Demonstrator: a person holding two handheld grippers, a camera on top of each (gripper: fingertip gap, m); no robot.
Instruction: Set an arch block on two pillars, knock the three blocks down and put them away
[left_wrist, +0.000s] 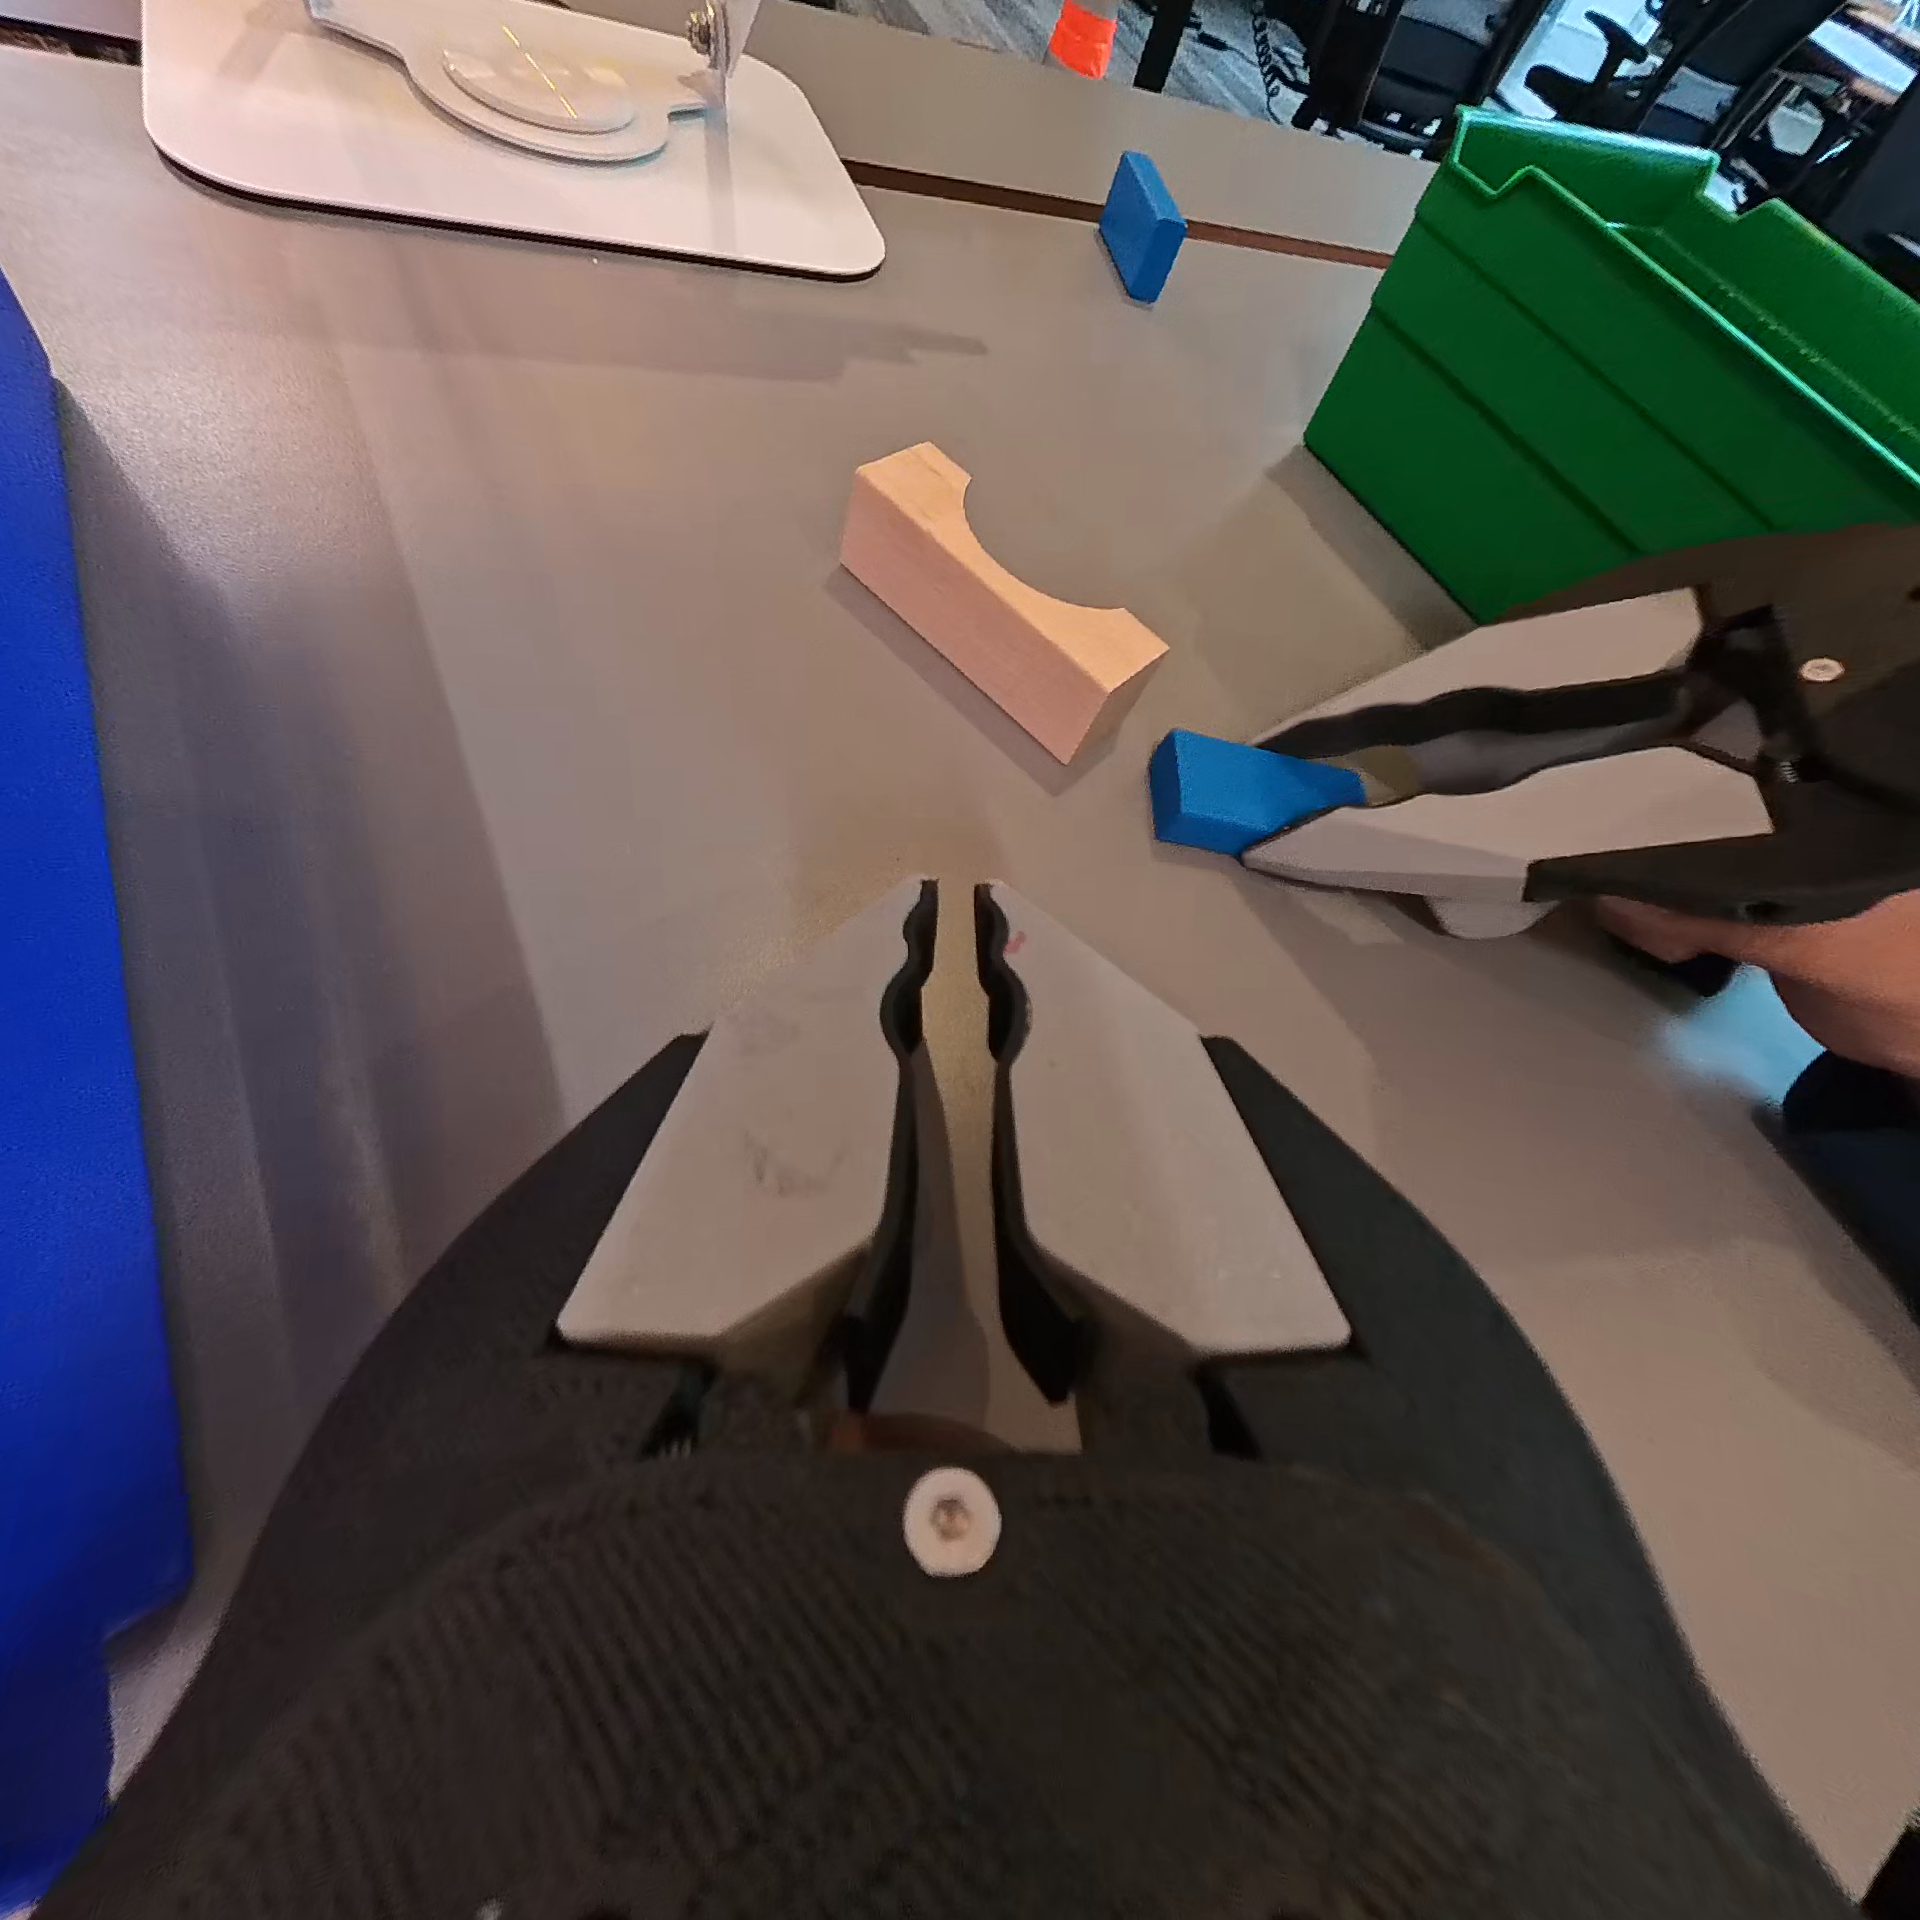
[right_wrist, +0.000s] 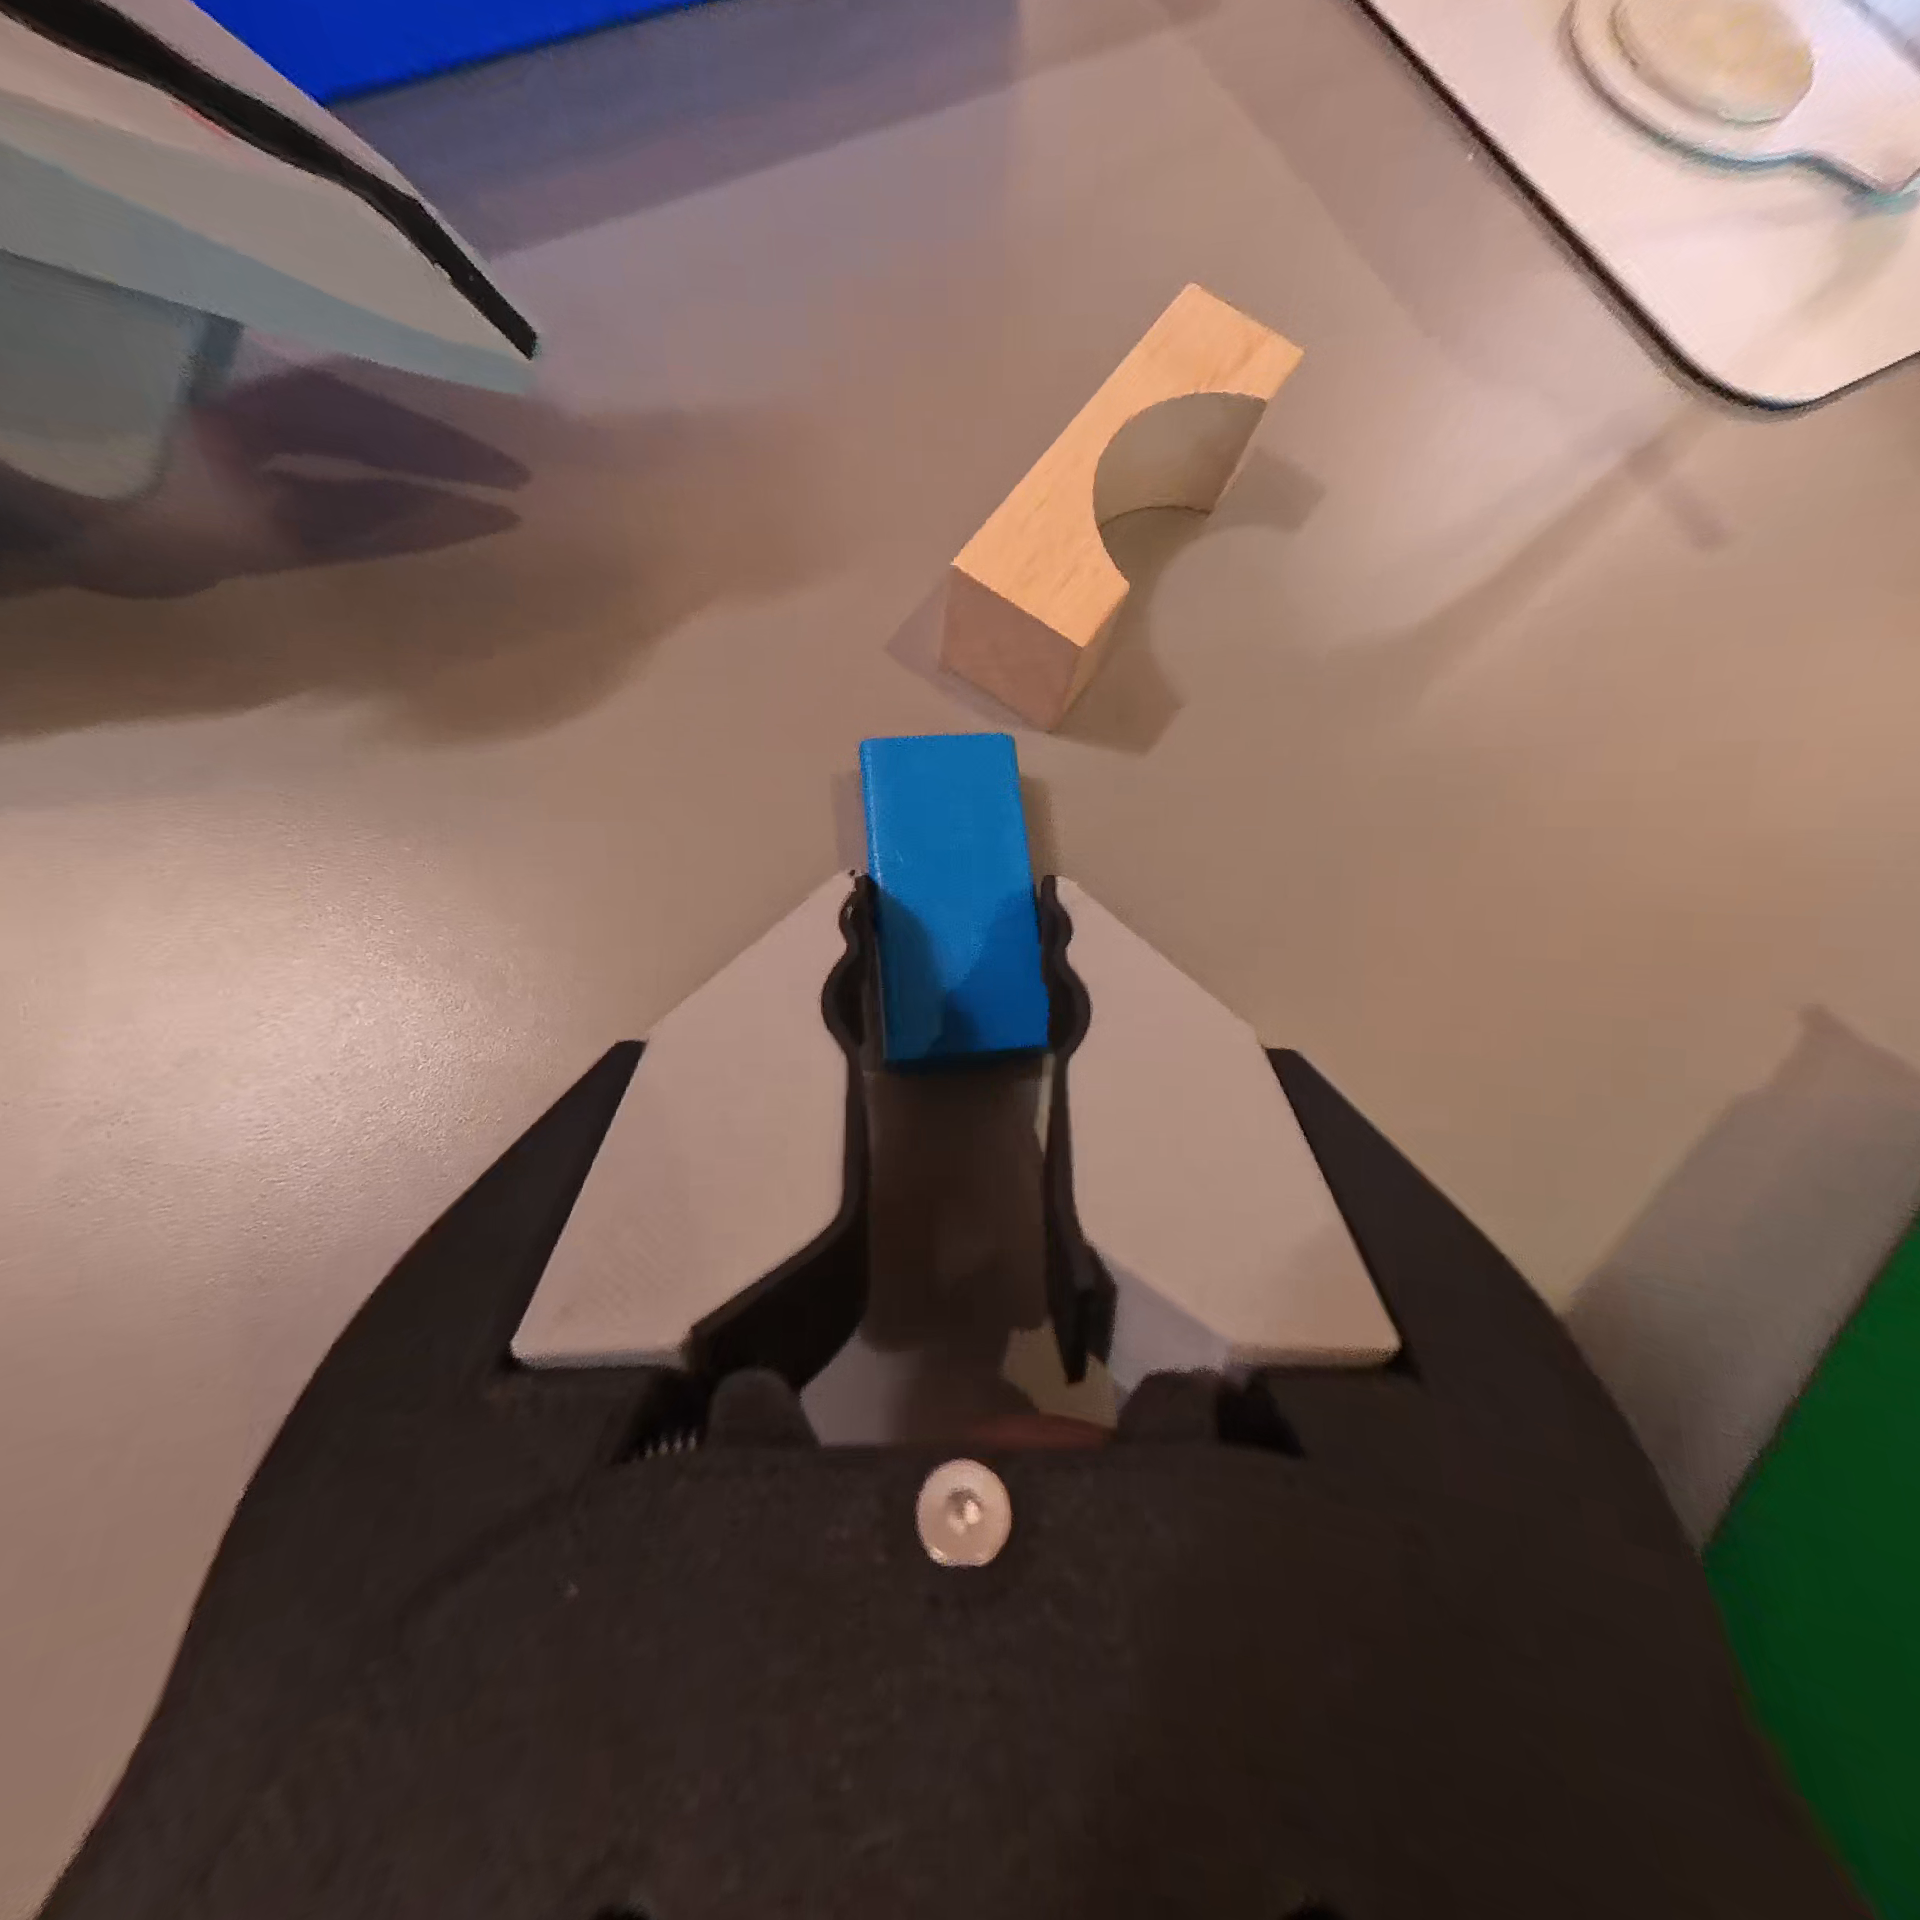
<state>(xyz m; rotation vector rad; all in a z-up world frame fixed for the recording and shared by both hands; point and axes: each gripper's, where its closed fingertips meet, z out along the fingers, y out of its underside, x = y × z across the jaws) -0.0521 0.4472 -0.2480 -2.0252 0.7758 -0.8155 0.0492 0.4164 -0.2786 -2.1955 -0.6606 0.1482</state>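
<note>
Left wrist view: left gripper (left_wrist: 956, 888) low over the grey table (left_wrist: 499, 644), jaws nearly together with only a thin slit and nothing between them, probably idle while the other works. Just beyond it, arch block (left_wrist: 987, 613), pale bare wood, flat on one side with the half-round cutout facing away. Just right of the arch, right gripper (left_wrist: 1299, 800) clamped on a blue pillar block (left_wrist: 1242, 795) lying at table level, likely gripped for lifting. Well beyond the arch, second blue pillar (left_wrist: 1141, 223), tilted on the table. Right of the arch, green bin (left_wrist: 1558, 416), presumably where the blocks go. Right wrist view: right gripper (right_wrist: 951, 883) closed on the blue pillar block (right_wrist: 951, 894), a plain matte rectangular block, fingertips pinching its long sides. Arch block (right_wrist: 1081, 520) just beyond the pillar, apart from it, cutout towards the white board (right_wrist: 1662, 291).
</note>
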